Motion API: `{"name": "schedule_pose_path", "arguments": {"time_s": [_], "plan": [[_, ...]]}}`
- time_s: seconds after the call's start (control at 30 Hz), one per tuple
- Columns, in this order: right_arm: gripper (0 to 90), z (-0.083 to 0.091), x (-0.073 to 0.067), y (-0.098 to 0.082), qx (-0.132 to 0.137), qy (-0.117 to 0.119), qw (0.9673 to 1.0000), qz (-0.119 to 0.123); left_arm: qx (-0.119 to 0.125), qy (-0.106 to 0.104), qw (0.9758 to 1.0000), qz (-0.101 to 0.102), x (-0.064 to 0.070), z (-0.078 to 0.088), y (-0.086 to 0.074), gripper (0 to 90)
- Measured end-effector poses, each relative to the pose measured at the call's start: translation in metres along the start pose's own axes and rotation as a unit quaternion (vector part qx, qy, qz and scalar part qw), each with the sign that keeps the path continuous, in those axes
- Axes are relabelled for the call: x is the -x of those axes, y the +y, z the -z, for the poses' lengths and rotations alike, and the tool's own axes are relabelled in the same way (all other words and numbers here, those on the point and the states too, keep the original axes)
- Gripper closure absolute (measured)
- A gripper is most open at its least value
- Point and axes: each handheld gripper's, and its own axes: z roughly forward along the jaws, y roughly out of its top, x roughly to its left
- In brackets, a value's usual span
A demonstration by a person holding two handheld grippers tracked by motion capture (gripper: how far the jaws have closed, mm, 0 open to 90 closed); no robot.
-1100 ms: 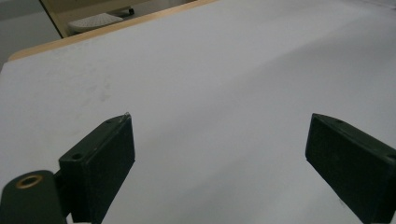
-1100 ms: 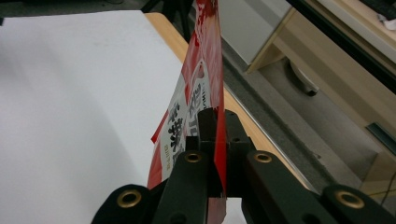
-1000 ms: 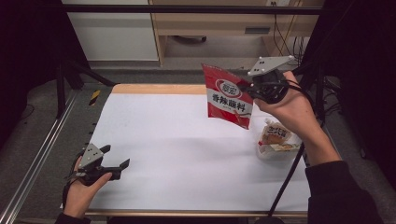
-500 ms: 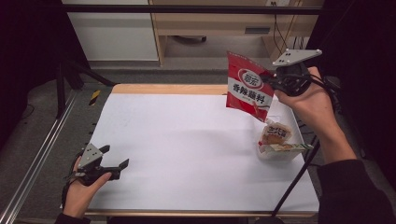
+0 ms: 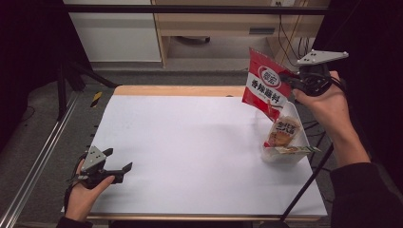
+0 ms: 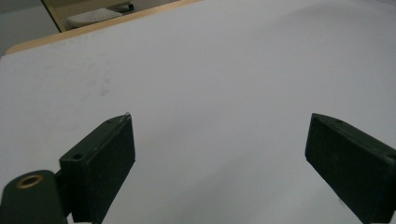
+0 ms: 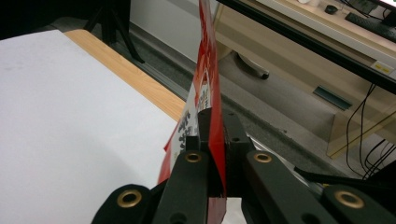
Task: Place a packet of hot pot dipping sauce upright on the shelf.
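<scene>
The right gripper (image 5: 286,80) is pinching the edge of the red seasoning packet (image 5: 264,88), which is hanging in the air at the upper right of the high view, directly above a clear container (image 5: 285,153) holding other packets. In the right gripper view the packet (image 7: 208,88) is standing edge-on between the clamped jaws. The left gripper (image 5: 119,164) is resting at the lower left of the white worktop (image 5: 190,142), its jaws spread with nothing between them.

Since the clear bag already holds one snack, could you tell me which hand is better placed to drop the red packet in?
Right: the right gripper grips the red packet just above the clear bag; the left gripper rests open far away.
</scene>
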Motion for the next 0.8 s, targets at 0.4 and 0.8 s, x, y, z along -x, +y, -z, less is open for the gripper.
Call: {"name": "schedule_pose_path", "arguments": {"time_s": [0.4, 0.8], "plan": [[90.0, -0.009, -0.019, 0.007, -0.009, 0.024, 0.9996, 0.009, 0.003, 0.0, 1.0, 0.0, -0.001, 0.002, 0.001, 8.3], [89.9, -0.033, -0.027, 0.016, -0.011, 0.033, 0.9994, 0.006, 0.004, -0.002, 1.0, 0.001, -0.002, 0.002, 0.001, 8.4]]}}
